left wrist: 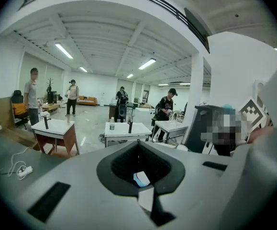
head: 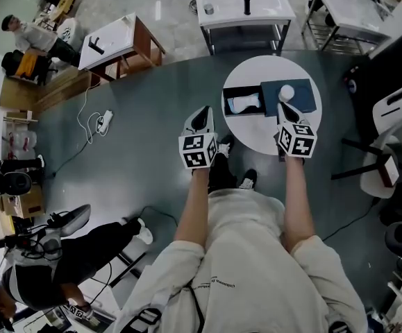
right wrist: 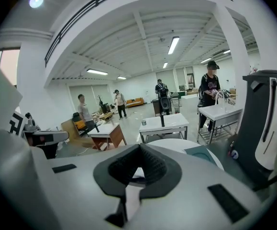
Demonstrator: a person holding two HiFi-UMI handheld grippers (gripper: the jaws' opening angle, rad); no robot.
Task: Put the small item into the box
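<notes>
On a round white table [head: 256, 141] lies an open black box [head: 241, 92] with a pale white-blue small item [head: 244, 104] inside. A teal lid [head: 299, 103] lies next to the box, and a white round thing [head: 286, 92] rests on it. My left gripper [head: 202, 114] hangs beyond the table's left edge with its jaws shut and empty. In the left gripper view, a white-blue scrap [left wrist: 140, 178] shows through the hole between the shut left gripper [left wrist: 138, 144] jaws. My right gripper [head: 284, 109] hovers over the lid's near edge. The right gripper [right wrist: 139, 147] is shut too, holding nothing.
White tables [head: 244, 5] stand beyond the round one, and a wooden-sided one [head: 114, 44] at the left. A white-backed chair [head: 395, 116] stands at the right. A cable with a plug strip [head: 102, 121] lies on the floor. A person [head: 55, 255] sits at lower left.
</notes>
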